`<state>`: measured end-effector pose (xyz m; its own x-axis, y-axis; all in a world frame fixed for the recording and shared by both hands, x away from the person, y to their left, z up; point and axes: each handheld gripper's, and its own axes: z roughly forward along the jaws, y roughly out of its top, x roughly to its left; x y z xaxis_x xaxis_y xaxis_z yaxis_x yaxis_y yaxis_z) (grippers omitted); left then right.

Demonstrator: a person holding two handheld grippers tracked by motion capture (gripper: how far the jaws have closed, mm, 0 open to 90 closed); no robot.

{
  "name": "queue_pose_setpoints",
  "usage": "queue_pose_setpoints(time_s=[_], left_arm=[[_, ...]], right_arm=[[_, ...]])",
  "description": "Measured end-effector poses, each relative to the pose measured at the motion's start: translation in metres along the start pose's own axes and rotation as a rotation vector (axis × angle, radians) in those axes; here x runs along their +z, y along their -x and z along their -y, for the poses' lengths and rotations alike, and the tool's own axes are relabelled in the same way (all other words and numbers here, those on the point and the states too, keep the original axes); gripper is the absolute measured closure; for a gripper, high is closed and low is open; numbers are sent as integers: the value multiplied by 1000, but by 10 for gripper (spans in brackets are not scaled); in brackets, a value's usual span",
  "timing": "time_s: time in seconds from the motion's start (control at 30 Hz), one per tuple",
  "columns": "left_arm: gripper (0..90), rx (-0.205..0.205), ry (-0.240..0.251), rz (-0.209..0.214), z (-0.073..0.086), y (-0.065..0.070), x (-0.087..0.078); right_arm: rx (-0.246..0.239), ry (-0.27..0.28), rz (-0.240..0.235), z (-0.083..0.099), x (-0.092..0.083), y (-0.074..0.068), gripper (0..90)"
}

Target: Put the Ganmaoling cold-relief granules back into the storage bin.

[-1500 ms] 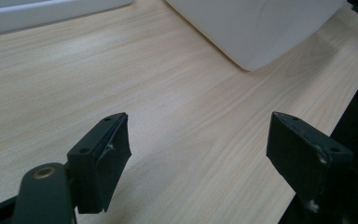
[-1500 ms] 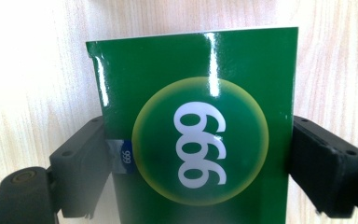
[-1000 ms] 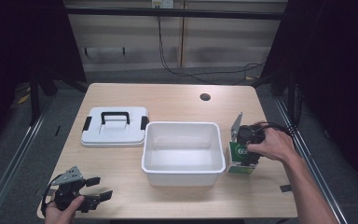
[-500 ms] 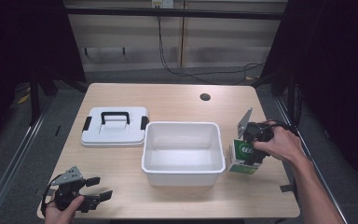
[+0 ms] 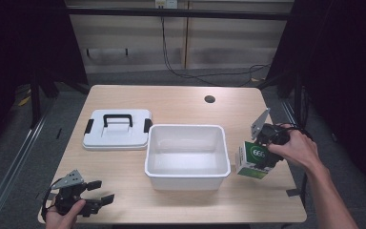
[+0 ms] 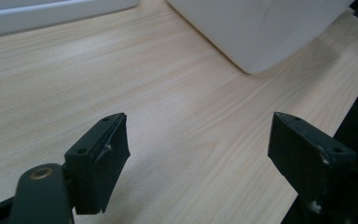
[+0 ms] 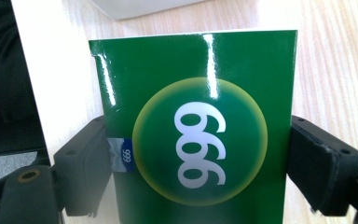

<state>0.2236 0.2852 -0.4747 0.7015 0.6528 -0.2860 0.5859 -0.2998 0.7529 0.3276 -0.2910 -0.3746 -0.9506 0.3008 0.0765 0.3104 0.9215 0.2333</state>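
Compared with a second ago, the right gripper has tipped the green box so that it now leans toward the white bin instead of standing square on the table. The box sits just to the bin's right, and I cannot tell whether its base has left the wood. To me this reads as the start of a lift, with the open bin beside it the likely destination.

The right gripper's jaws are clamped on the box's two sides, as the right gripper view shows. The box face there carries a yellow-rimmed circle with white digits "999" or "666", depending on which way up it is read, and a small blue tag with the same digits.

The left gripper rests at the table's near left corner, jaws spread apart on nothing, with the white lid beyond it.
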Motion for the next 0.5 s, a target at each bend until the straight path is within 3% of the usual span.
queue_pose_setpoints(time_s=[0.5], left_arm=[[203, -5, 15, -8, 0, 0, -2]], right_arm=[[18, 118, 10, 12, -26, -6, 157]])
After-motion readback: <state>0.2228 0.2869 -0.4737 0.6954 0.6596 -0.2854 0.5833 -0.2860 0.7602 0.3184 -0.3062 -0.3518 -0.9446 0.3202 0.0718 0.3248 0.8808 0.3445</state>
